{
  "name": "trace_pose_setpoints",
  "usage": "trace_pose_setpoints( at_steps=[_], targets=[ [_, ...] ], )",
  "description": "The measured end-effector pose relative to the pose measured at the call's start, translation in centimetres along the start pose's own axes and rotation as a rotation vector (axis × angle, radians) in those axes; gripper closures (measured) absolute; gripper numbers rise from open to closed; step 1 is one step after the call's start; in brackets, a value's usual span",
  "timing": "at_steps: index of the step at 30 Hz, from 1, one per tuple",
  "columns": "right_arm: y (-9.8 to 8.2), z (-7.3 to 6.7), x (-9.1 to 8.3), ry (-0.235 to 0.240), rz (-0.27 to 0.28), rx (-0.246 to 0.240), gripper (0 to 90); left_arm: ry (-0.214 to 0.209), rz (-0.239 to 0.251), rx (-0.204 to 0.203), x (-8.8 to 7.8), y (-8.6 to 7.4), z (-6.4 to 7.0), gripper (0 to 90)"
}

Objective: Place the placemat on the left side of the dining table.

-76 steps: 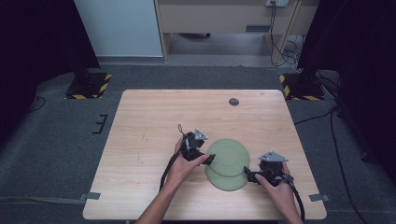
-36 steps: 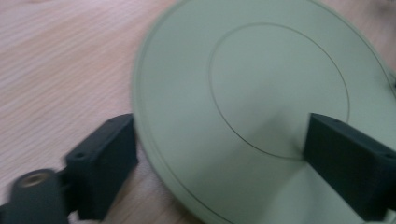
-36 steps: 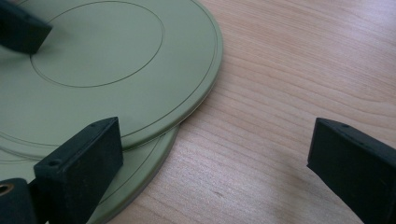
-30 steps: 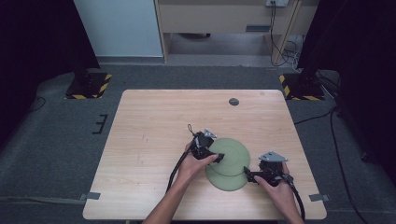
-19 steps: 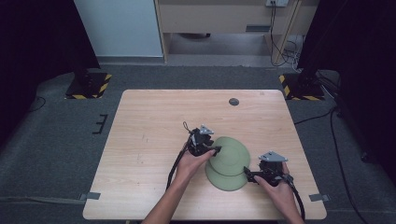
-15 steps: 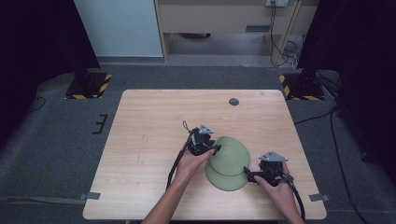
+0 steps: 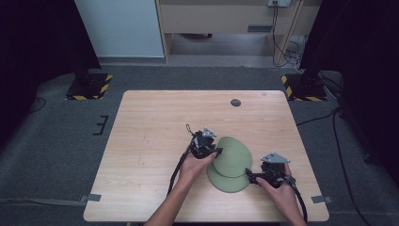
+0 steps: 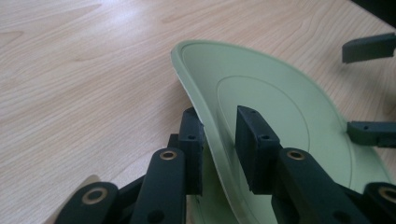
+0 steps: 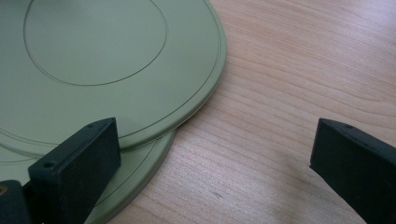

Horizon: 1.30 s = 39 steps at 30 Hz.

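Plates, two of them and both pale green, are sitting stacked near the front right of the wooden table [image 7: 155, 122], and the upper plate [image 7: 232, 156] is being tipped up off the lower plate [image 7: 225, 181] so the pair can be separated. The left gripper [image 7: 212, 151] is doing the lifting: its jaws have just been closing, and in the left gripper view its two black pads are now standing either side of the raised rim [image 8: 187, 79], one beneath and one on the inner face (pressing on it, as far as I can judge, since the plate is hanging tilted from that edge). The right gripper [image 7: 251, 178] is lying low at the right edge of the stack with its jaws spread wide and gripping nothing; in the right gripper view one finger [image 9: 77, 163] is lying over the plates' edge, the other out over bare wood, probably to steady the bottom plate. A small dark disc [image 7: 235, 102] is lying alone near the far edge, well apart from the work.
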State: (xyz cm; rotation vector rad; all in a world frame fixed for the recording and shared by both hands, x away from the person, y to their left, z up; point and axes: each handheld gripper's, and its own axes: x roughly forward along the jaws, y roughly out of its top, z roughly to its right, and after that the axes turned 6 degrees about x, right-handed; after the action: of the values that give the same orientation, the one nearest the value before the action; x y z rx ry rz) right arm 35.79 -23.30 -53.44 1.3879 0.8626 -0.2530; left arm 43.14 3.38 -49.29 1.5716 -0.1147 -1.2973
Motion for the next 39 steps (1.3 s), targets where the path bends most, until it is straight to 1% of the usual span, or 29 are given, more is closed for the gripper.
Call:
trace_pose_setpoints(
  at_steps=[4, 5, 7, 8, 11, 13, 14, 15, 17, 18, 19, 21, 24, 30, 31, 33, 34, 35, 36, 38, 39],
  targets=[
    [0.0, 0.1, 0.1, 0.003, -0.006, 0.006, 1.0, -0.001, -0.006, 0.012, -0.1, 0.1, 0.2, 68.4],
    [0.0, 0.1, 0.1, 0.003, -0.006, 0.007, 0.9, -0.002, -0.008, 0.021, 0.0, 0.1, 0.3, 68.3],
    [0.0, 0.1, 0.0, 0.001, -0.006, 0.007, 0.9, 0.022, -0.026, 0.049, 0.0, 0.1, 0.5, 69.5],
    [0.0, 0.0, 0.0, -0.001, -0.004, 0.007, 0.9, 0.031, -0.031, 0.058, 0.0, 0.1, 0.5, 72.0],
    [0.0, 0.0, 0.0, -0.002, -0.003, 0.009, 1.0, 0.02, -0.022, 0.04, -0.1, 0.1, 0.1, 76.8],
    [0.0, 0.0, 0.0, -0.001, -0.001, 0.01, 1.4, 0.024, -0.008, 0.037, -0.1, 0.2, 0.1, 79.5],
    [0.0, -0.1, 0.0, 0.0, -0.001, 0.007, 1.8, 0.028, 0.008, 0.04, -0.2, 0.4, 0.1, 80.8],
    [0.0, -0.1, 0.0, 0.0, -0.001, 0.006, 1.9, 0.032, 0.027, 0.049, -0.3, 0.5, 0.2, 81.8],
    [0.0, 0.0, 0.0, 0.003, -0.001, 0.008, 2.0, 0.05, 0.045, 0.074, -0.5, 0.9, 0.2, 82.9],
    [0.0, 0.0, 0.0, 0.003, -0.001, 0.008, 2.0, 0.05, 0.045, 0.074, -0.5, 0.9, 0.2, 83.2],
    [0.0, 0.0, 0.1, 0.007, -0.001, 0.011, 2.0, 0.074, 0.038, 0.099, -0.5, 1.2, 0.3, 83.5],
    [0.0, 0.0, 0.0, 0.004, 0.0, 0.008, 2.0, 0.086, 0.024, 0.109, -0.5, 1.2, 0.4, 83.7],
    [0.1, 0.0, 0.1, 0.001, 0.003, 0.013, 2.7, 0.087, 0.013, 0.107, -0.3, 1.2, 0.3, 83.9],
    [0.2, 0.2, 0.3, -0.006, 0.013, 0.026, 3.2, 0.078, 0.02, 0.097, -0.4, 1.4, 0.3, 84.9],
    [0.2, 0.2, 0.4, -0.01, 0.017, 0.034, 3.3, 0.082, 0.015, 0.105, -0.4, 1.6, 0.4, 84.9],
    [0.3, 0.3, 0.5, -0.015, 0.022, 0.036, 3.3, 0.086, 0.019, 0.104, -0.4, 1.7, 0.5, 84.9],
    [0.3, 0.2, 0.5, -0.02, 0.026, 0.04, 3.7, 0.091, 0.018, 0.114, -0.4, 1.7, 0.5, 85.0],
    [0.3, 0.2, 0.5, -0.02, 0.026, 0.04, 3.7, 0.091, 0.018, 0.114, -0.4, 1.7, 0.5, 85.0],
    [0.3, 0.1, 0.5, -0.041, 0.038, 0.038, 6.2, 0.099, 0.014, 0.118, -0.3, 1.8, 0.6, 85.0],
    [0.3, 0.1, 0.4, -0.045, 0.039, 0.037, 7.1, 0.101, 0.014, 0.116, -0.3, 1.9, 0.6, 85.0],
    [0.4, 0.3, 0.2, -0.044, 0.043, 0.041, 7.0, 0.099, 0.013, 0.111, -0.3, 2.1, 0.5, 85.0]
  ],
)
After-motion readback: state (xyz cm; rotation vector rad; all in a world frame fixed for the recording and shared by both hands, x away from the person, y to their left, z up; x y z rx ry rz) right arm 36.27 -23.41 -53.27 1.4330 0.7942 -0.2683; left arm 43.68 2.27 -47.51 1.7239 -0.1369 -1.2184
